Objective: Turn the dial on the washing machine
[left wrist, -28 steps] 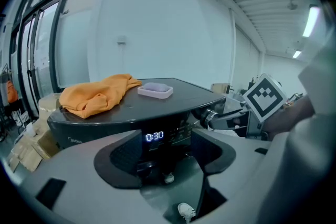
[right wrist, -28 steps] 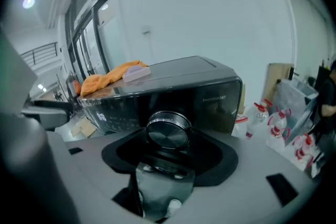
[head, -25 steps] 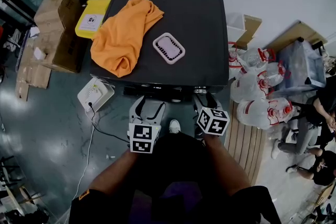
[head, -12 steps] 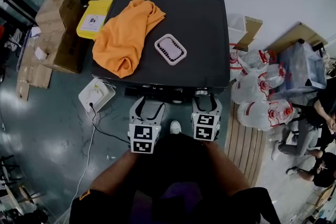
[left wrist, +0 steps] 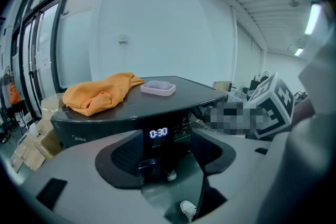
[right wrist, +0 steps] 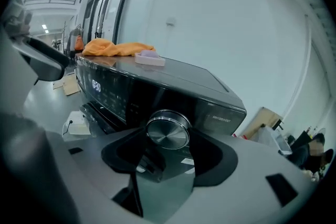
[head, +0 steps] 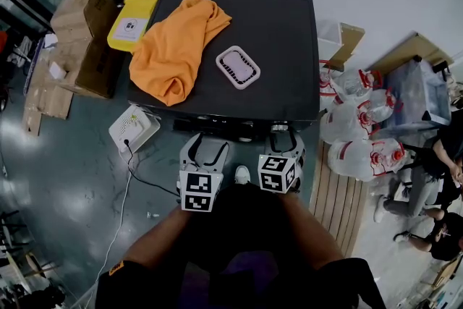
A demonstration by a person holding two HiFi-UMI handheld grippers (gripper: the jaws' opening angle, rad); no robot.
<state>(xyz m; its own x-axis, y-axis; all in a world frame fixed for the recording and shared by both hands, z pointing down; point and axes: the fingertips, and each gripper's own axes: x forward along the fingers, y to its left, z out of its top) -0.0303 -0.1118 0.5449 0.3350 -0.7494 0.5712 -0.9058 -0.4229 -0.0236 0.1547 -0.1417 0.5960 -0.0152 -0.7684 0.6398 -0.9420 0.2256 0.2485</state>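
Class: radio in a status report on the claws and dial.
Left claw open, empty. Right claw just closed further, gripping dial. Nothing blocking.

Overhead view as I see it: black washing machine [head: 282, 32] bearing an orange cloth [head: 170, 51] and a pale tray [head: 237, 67]; cardboard boxes [head: 83, 40] at left.

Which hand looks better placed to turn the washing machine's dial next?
Right. The right gripper has just been closing its jaws on the dial; the left gripper faces only the display.
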